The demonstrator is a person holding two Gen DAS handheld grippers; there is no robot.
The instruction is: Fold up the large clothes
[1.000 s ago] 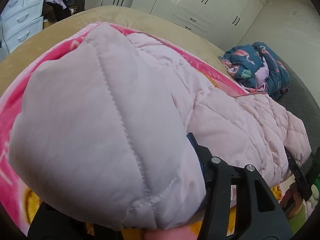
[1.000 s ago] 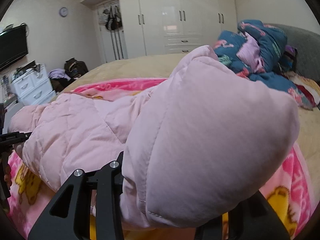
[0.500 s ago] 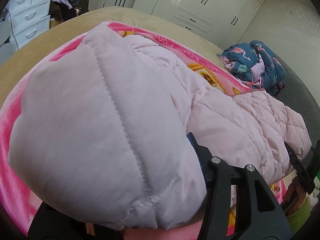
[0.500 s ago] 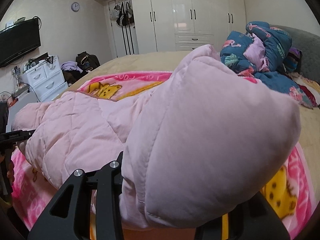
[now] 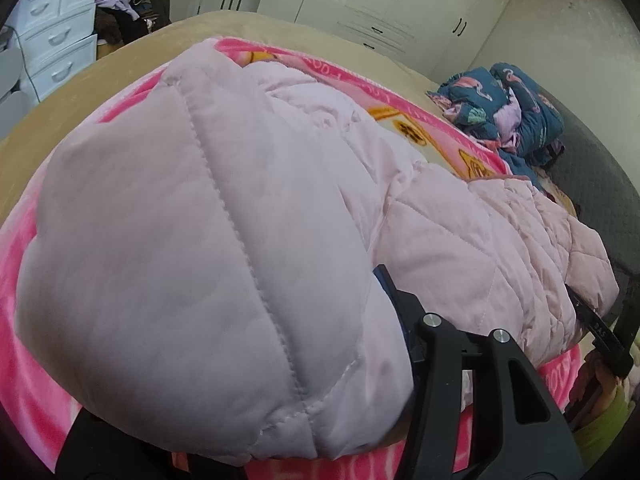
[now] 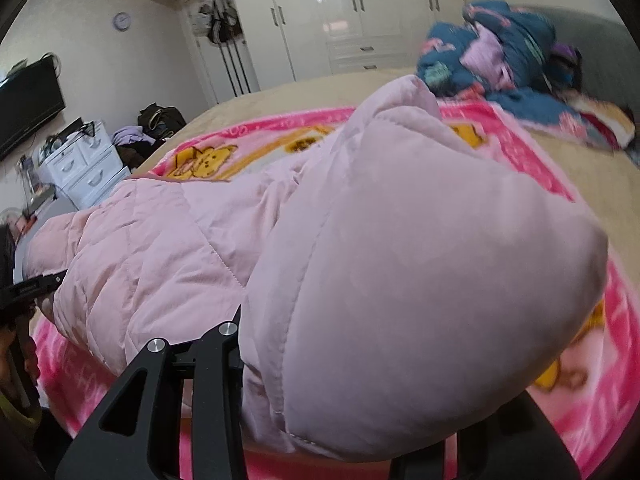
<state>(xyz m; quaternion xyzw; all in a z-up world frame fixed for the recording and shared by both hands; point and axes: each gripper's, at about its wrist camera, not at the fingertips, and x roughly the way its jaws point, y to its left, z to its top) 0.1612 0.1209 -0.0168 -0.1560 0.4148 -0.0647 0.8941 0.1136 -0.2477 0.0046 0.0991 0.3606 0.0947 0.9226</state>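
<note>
A pale pink quilted puffer jacket (image 5: 208,216) lies across a pink cartoon blanket (image 5: 404,120) on the bed. My left gripper (image 5: 280,432) is shut on one end of the jacket, and the puffy fabric bulges over its fingers and hides their tips. My right gripper (image 6: 340,440) is shut on the other end of the jacket (image 6: 420,272), its fingertips hidden too. Each gripper holds its end lifted off the blanket. The right gripper shows at the far right of the left wrist view (image 5: 600,332). The left gripper shows at the left edge of the right wrist view (image 6: 28,292).
A crumpled blue patterned quilt (image 5: 508,108) lies by the grey headboard (image 5: 600,184). The bed has a tan cover (image 6: 580,168). A white drawer unit (image 6: 80,172), bags on the floor (image 6: 160,120) and white wardrobes (image 6: 340,20) stand beyond the bed.
Both grippers have risen and tilted with the jacket ends still held. More of the pink blanket shows beyond the jacket, and the far side of the room has dropped in view.
</note>
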